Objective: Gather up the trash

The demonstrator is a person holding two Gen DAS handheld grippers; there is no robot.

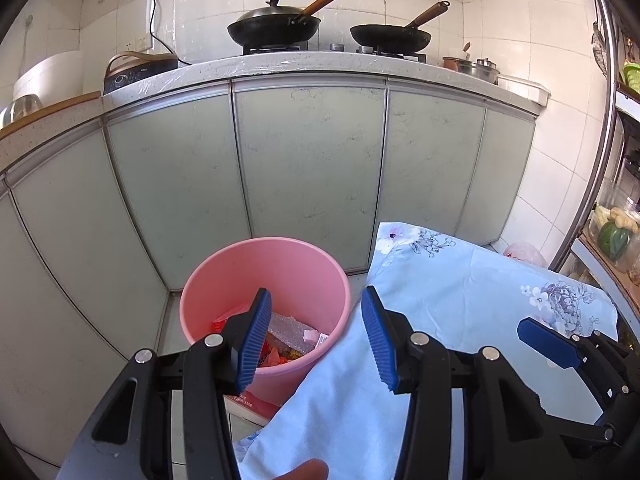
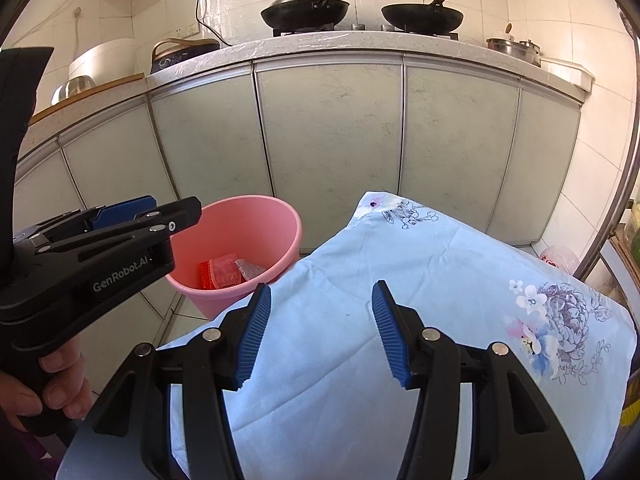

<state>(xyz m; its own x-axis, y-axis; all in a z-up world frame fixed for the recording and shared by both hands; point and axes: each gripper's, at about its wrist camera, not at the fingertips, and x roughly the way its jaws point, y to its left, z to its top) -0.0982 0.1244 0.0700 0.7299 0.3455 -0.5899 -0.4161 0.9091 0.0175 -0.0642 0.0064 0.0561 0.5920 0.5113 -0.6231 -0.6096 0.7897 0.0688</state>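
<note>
Both claws are hanging with jaws apart and gripping nothing: the left gripper (image 1: 316, 336) over the pink bucket (image 1: 224, 280), the right gripper (image 2: 320, 330) over the floral cloth (image 2: 440, 280). The trash (image 1: 296, 336), red wrappers and clear plastic, is already lying inside that bucket, just beyond the left claw. The cloth is showing no litter, so this is looking like the closing step, and the next move is probably calling for a search.

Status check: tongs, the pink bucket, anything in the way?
Both tongs, left and right, open, empty. Pink bucket holds trash. Floral blue cloth beside it, bare; nothing blocking.
</note>
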